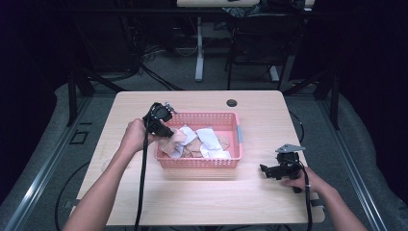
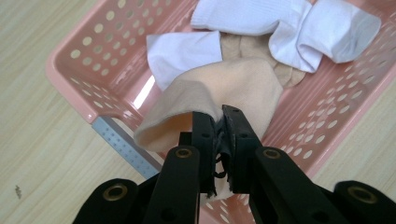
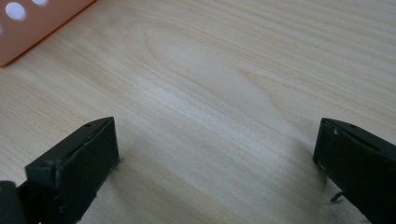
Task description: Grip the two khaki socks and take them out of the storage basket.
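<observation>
We see a pink perforated plastic basket (image 1: 231, 118) sitting mid-table on the light wood-grain tabletop (image 1: 192, 202), holding a loose pile of white fabric socks (image 1: 208, 137) and beige ones.

Left gripper (image 1: 166, 131) is over the basket's left end, held in the person's left hand (image 1: 134, 137). In the left gripper view its jaws are pinched together on a beige knit sock (image 2: 224, 88): fabric bunched between the pads, the rest of the sock draped forward over the basket interior. We can't tell whether its far end touches the pile below. More white socks (image 2: 299, 28) lie further along the basket floor, with another beige piece between them. A grey perforated strip (image 2: 122, 144) runs along the basket's outer wall, just beside the held sock.

Right gripper (image 1: 264, 169) is down at table level, right of the basket and apart from it, with the right hand (image 1: 303, 180) behind it. In the right gripper view its jaws stand wide apart, nothing between them but bare wood; a corner of the pink basket (image 3: 32, 28) shows top left.
</observation>
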Demonstrator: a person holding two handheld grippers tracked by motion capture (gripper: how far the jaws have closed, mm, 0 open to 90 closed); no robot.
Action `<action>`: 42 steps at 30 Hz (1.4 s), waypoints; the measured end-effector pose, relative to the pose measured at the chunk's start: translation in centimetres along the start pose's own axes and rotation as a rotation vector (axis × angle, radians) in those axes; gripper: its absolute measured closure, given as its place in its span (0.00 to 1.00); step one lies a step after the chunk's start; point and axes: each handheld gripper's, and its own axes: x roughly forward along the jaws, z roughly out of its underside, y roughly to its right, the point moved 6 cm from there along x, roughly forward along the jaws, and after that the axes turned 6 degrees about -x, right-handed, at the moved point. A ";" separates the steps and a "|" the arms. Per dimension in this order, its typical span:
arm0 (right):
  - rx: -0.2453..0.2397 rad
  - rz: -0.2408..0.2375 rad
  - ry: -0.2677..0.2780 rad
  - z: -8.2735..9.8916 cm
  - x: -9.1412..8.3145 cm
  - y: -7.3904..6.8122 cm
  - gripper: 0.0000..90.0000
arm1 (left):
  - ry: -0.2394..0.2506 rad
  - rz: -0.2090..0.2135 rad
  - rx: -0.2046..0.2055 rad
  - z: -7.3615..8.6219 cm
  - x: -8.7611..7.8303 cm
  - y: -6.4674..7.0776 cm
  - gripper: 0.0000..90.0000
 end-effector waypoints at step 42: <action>-0.001 0.000 -0.001 0.0 0.0 0.0 0.00 | 0.098 -0.075 -0.017 -1.4 -8.2 -2.3 0.93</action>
